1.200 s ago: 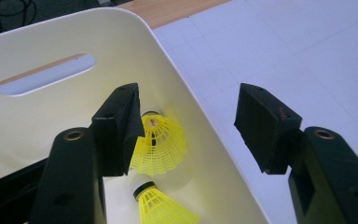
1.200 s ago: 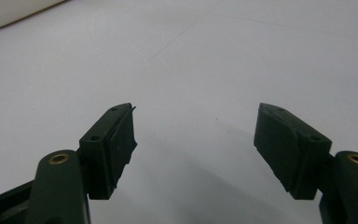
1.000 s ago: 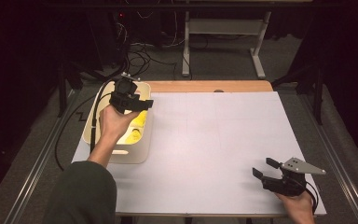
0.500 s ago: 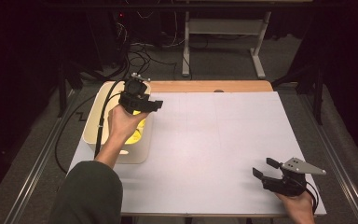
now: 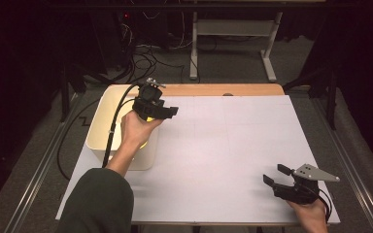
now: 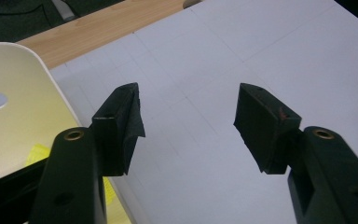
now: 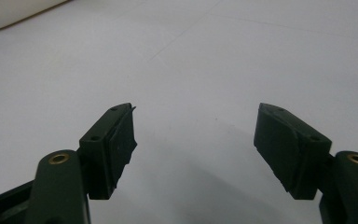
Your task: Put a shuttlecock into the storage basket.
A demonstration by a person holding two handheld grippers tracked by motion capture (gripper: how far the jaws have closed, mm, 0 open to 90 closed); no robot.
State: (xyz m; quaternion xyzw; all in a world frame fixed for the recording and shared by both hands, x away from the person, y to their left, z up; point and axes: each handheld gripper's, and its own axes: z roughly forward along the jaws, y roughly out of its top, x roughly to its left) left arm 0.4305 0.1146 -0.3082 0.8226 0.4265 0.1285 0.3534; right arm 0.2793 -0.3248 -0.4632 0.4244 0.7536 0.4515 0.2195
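- White paper covers the table (image 5: 223,145), dark floor all round. At far left I see the cream bin (image 5: 99,121), with a yellow piece (image 6: 37,153) lying on its bottom. What's my left doing?
- Your left hand-held gripper (image 5: 167,112) hangs over the bin's right rim, its 2 jaws spread wide with nothing between them. It points out over the paper, not down at the piece.
- So I'd turn it back over the bin, tip the jaws down and keep them spread until they straddle the piece. I judge the wall is the risk, since a jaw could catch it.
- Agreed. Come in clear of the rim.
- And my right?
- The right hand-held gripper (image 5: 275,174) rests at the table's near right corner, released and empty, well apart from the bin. Leave it there.
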